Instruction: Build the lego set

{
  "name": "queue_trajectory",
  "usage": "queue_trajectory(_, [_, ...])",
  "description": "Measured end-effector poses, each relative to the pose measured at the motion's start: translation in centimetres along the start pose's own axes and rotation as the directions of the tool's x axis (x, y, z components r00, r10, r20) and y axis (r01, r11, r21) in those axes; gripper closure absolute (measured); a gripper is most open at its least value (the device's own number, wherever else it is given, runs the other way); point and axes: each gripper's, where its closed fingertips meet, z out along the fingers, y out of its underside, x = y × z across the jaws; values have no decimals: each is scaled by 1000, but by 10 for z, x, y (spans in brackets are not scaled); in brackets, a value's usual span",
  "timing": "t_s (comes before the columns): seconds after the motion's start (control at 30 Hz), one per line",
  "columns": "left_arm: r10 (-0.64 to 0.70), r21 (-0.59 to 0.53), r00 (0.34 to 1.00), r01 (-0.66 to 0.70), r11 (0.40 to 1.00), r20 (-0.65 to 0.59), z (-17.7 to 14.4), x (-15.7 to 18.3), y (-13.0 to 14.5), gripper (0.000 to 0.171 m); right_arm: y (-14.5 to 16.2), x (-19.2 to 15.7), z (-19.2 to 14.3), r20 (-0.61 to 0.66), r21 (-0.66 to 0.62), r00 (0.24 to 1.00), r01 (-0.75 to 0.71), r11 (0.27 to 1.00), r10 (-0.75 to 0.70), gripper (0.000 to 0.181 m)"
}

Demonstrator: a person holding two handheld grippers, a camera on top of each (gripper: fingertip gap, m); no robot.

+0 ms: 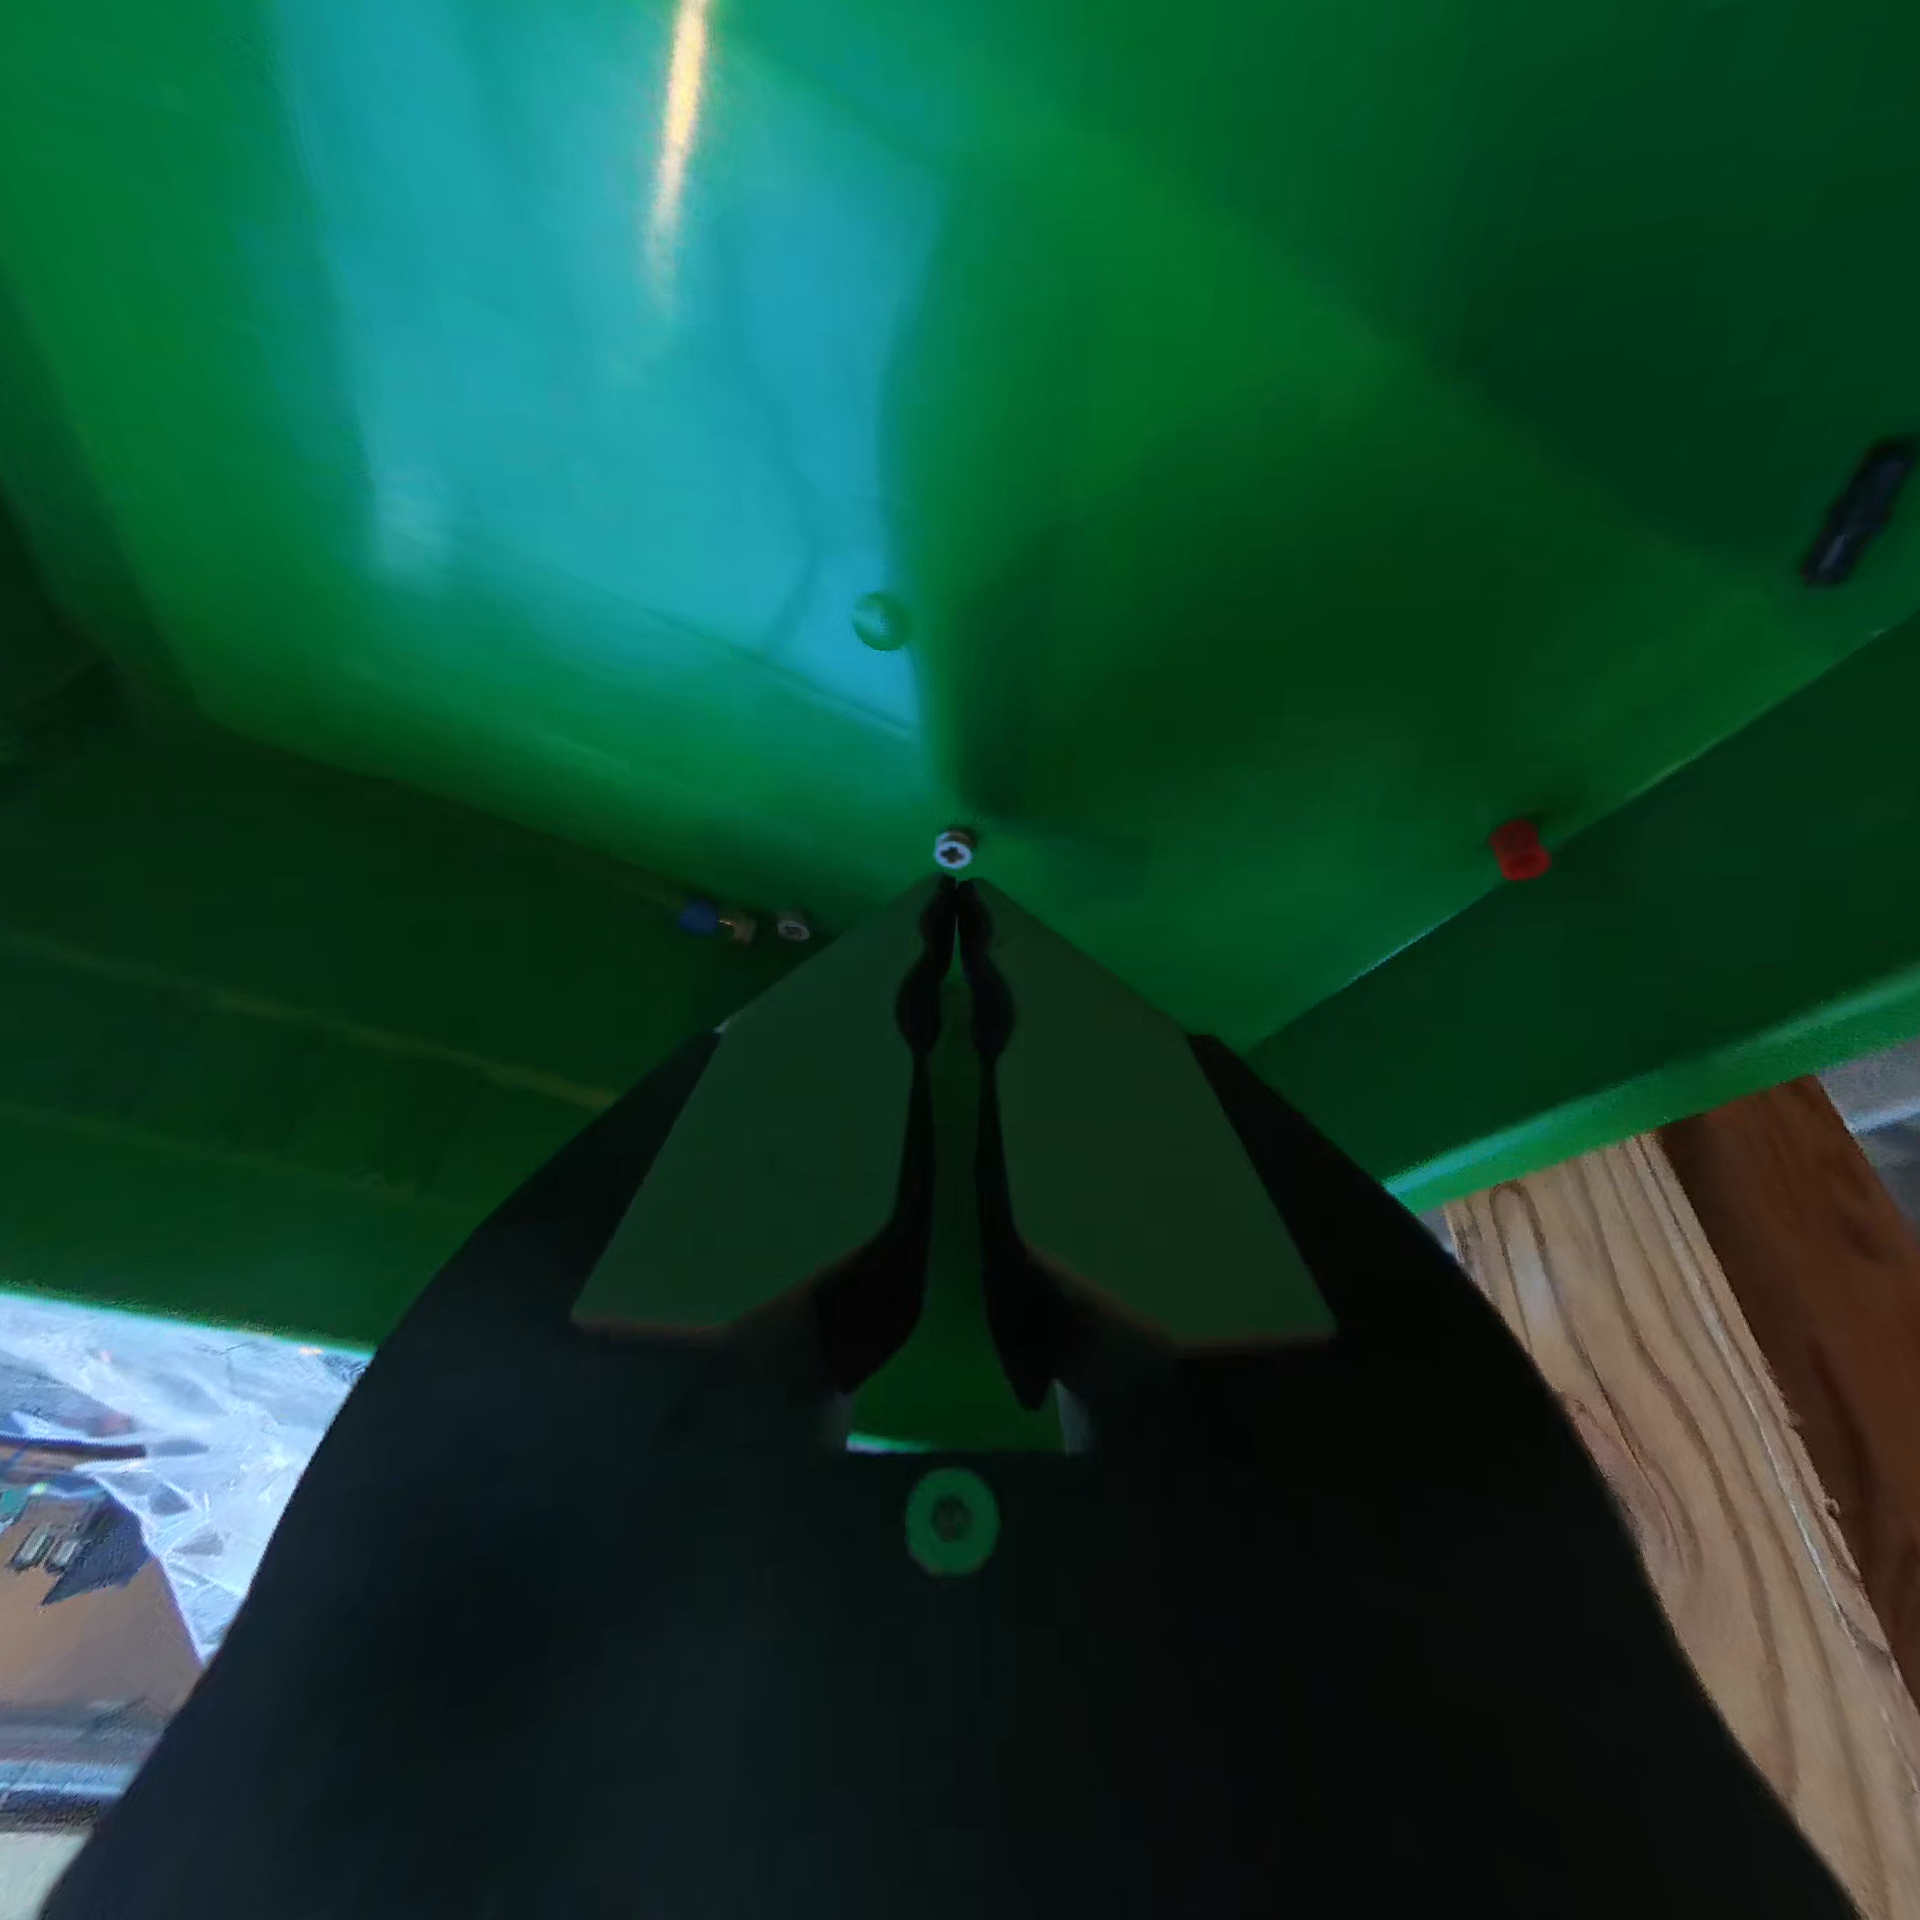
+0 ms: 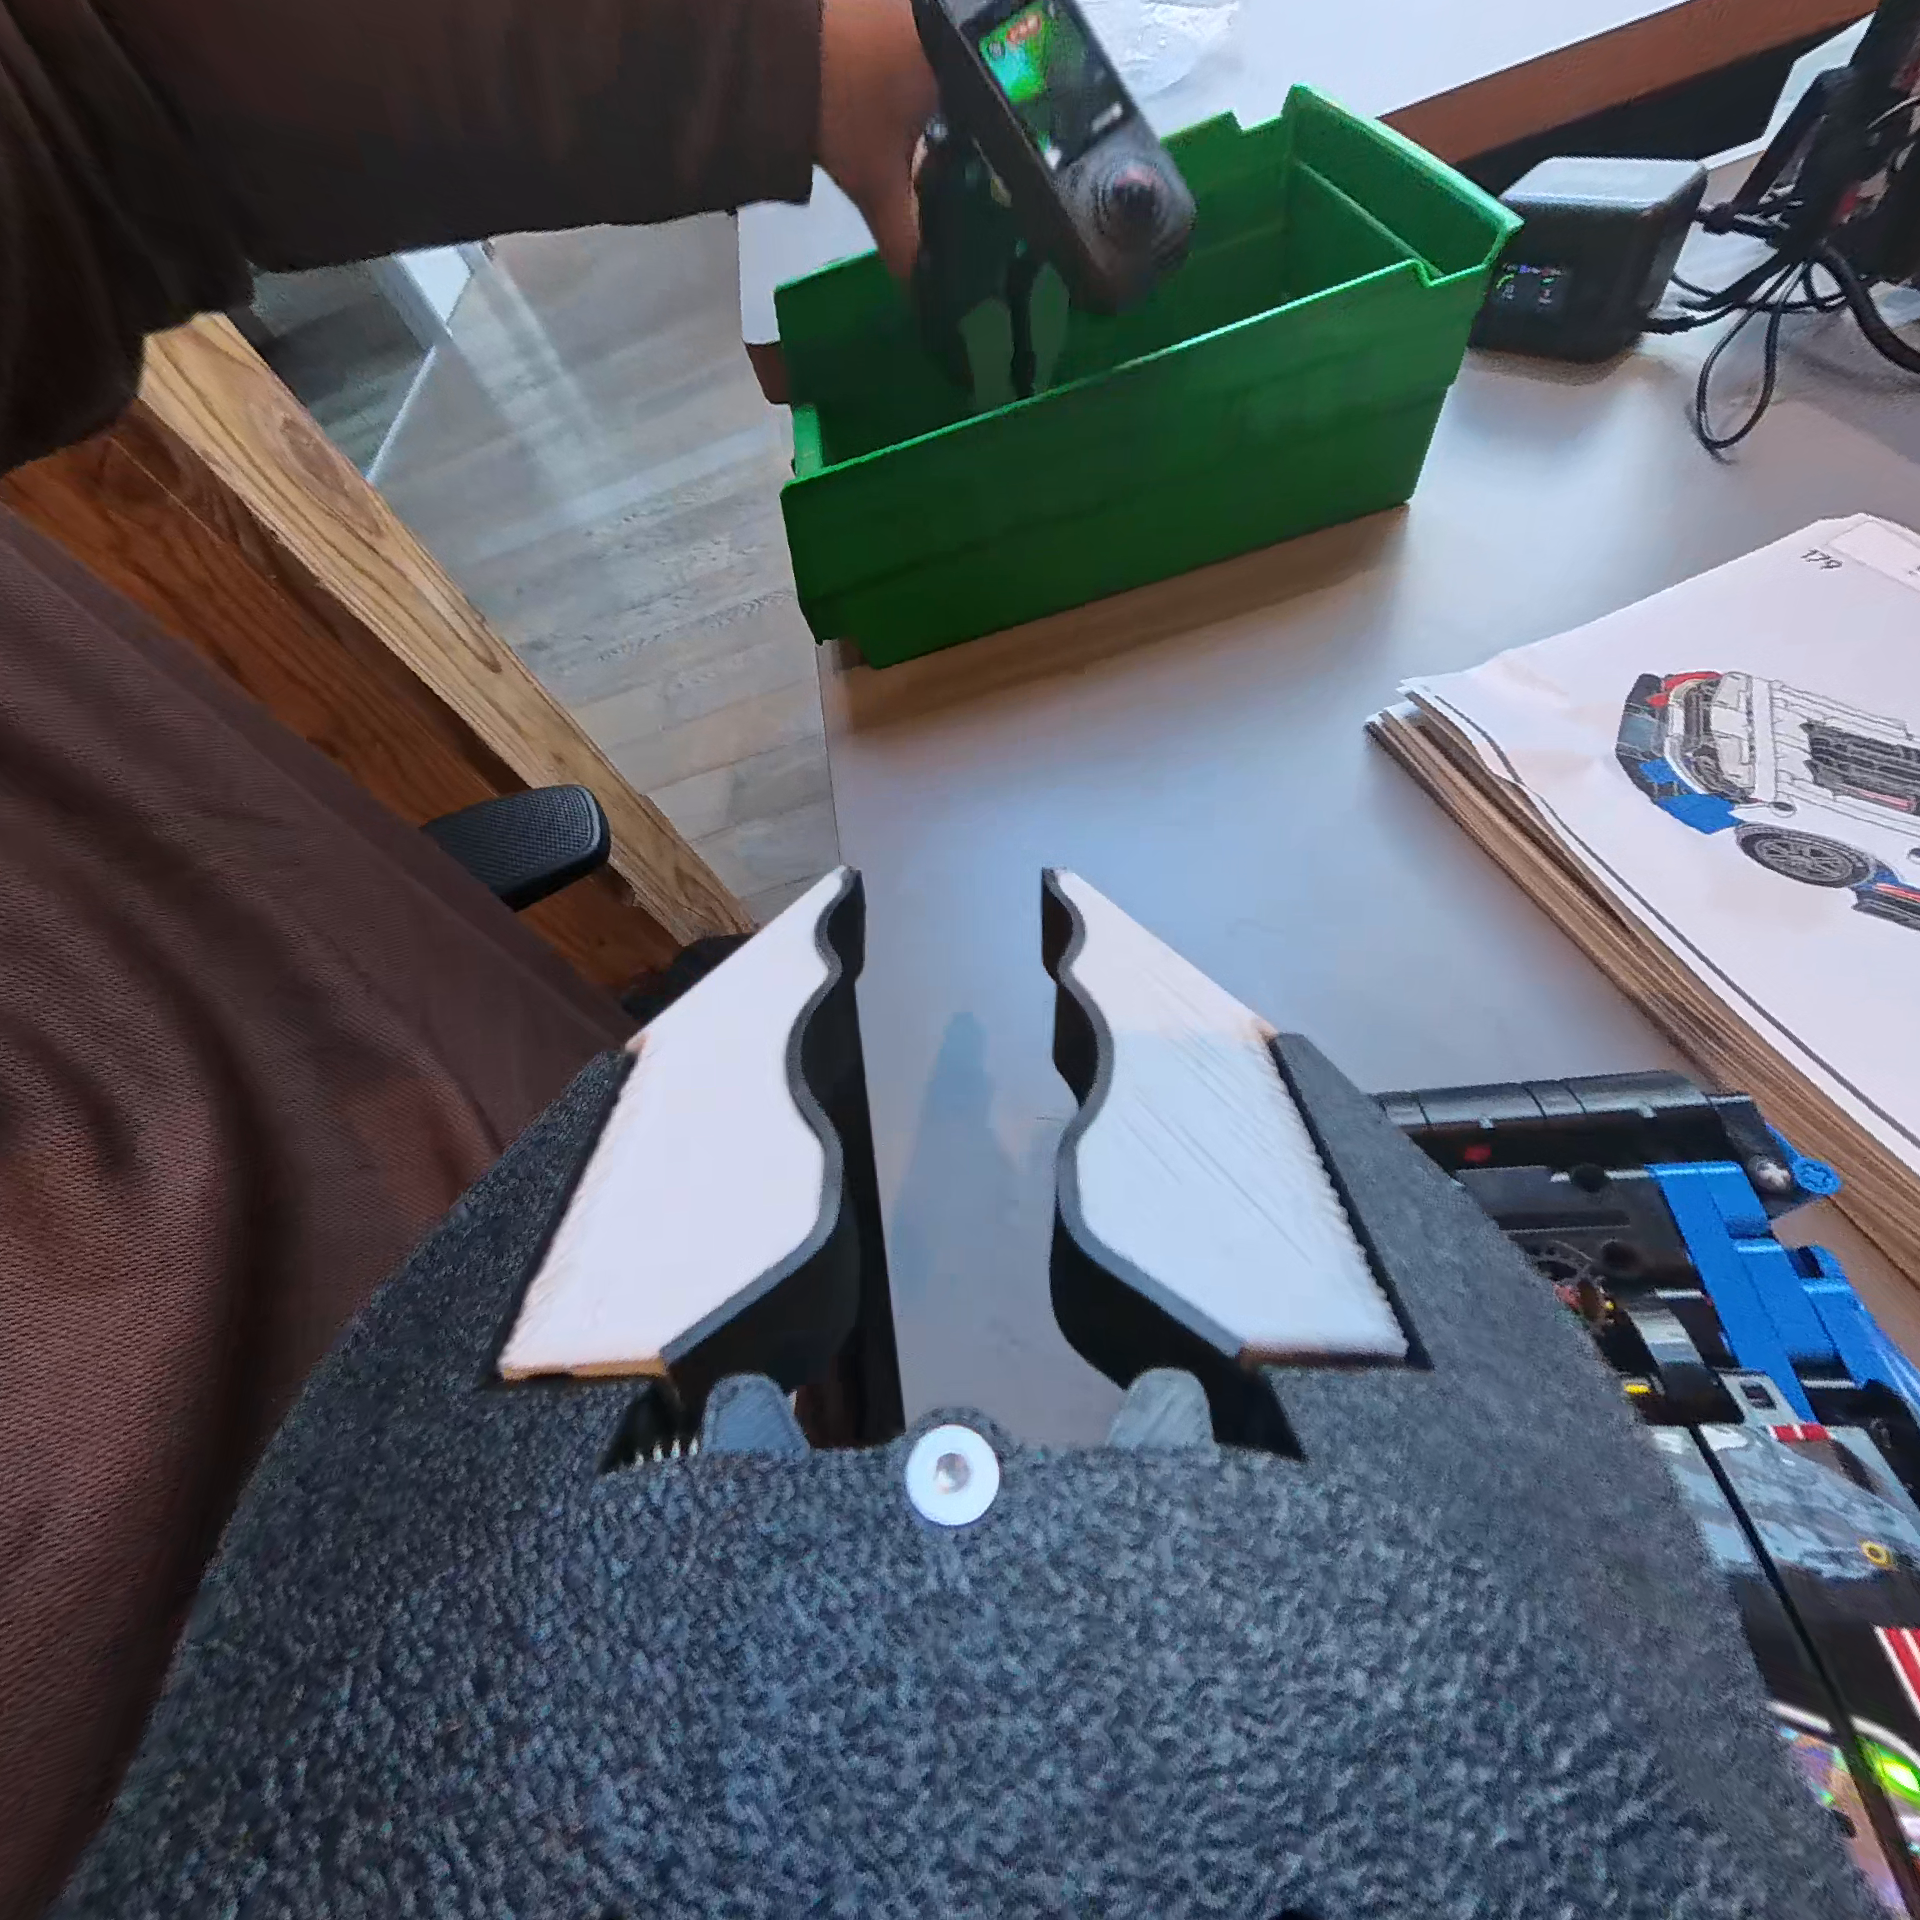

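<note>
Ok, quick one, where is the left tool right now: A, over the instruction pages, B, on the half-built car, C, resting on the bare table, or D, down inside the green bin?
D: the right wrist view shows the left tool reaching down into the green bin, and its own view has its tips near a small white piece on the bin floor.

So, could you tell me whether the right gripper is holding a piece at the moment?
No, the right gripper is open above the bare table, with nothing between its fingers.
</note>
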Motion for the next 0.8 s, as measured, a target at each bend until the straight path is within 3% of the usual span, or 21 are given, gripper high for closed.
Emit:
queue_trajectory(0.1, [-9,55,1000,10,998,-11,-6,2,-7,171,3,0,3,2,-13,1000,-2,1000,2,152])
queue_trajectory(0.4, [-59,-16,997,58,998,-43,20,5,15,164,1,0,3,-6,-11,1000,-2,1000,2,152])
queue_trajectory(0.8, [-70,44,994,74,996,-85,15,3,1,166,-2,2,-3,-18,2,1000,7,1000,-7,152])
